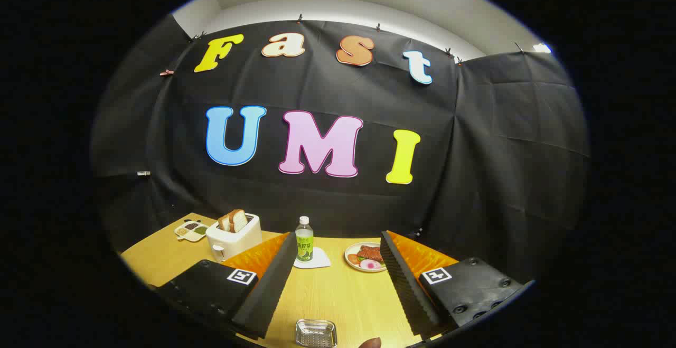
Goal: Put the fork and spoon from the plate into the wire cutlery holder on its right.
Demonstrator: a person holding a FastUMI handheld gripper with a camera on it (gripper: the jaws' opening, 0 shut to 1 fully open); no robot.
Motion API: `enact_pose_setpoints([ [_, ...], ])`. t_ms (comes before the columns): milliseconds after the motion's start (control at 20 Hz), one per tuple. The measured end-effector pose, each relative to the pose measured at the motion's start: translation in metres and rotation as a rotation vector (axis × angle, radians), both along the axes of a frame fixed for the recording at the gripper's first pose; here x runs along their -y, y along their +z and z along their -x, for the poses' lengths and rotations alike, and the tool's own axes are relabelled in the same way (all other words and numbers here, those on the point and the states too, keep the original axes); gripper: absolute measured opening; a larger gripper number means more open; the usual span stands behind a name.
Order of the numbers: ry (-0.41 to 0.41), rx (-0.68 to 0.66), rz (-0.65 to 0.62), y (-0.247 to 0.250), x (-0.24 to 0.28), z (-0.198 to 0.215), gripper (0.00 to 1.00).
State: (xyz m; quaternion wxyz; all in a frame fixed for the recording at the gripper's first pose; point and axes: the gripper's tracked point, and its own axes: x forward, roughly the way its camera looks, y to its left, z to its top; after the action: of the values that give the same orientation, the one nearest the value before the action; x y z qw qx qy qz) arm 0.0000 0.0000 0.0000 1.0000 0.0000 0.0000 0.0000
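Observation:
My gripper [337,236] is open and held above a wooden table [343,295], looking level at the booth's back wall, with nothing gripped. Just inside the right finger [406,284], near its tip, lies a round plate [353,250] carrying reddish and pink food pieces. Low between the fingers, close to me, sits a small shiny metal tray [316,333]. A rounded brown object [369,343] pokes up beside it; I cannot tell what it is.
A green-labelled bottle [304,240] stands on a white coaster [317,260] between the fingertips. Beyond the left finger stands a white toaster [232,240] with bread slices in it, and a small tray of condiments [191,229] behind it. Black cloth walls close the table's far side.

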Motion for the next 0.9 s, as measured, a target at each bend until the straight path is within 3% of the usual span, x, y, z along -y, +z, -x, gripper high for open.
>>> enact_pose_setpoints([
  [250, 0.033, 0.019, -0.035, 0.004, -0.016, -0.003, 0.97],
  [450, 0.031, 0.104, 0.036, 0.025, -0.016, -0.016, 0.97],
  [600, 0.041, 0.137, 0.021, 0.040, -0.023, -0.025, 0.97],
  [900, 0.093, 0.068, 0.015, 0.029, -0.059, -0.041, 0.97],
])
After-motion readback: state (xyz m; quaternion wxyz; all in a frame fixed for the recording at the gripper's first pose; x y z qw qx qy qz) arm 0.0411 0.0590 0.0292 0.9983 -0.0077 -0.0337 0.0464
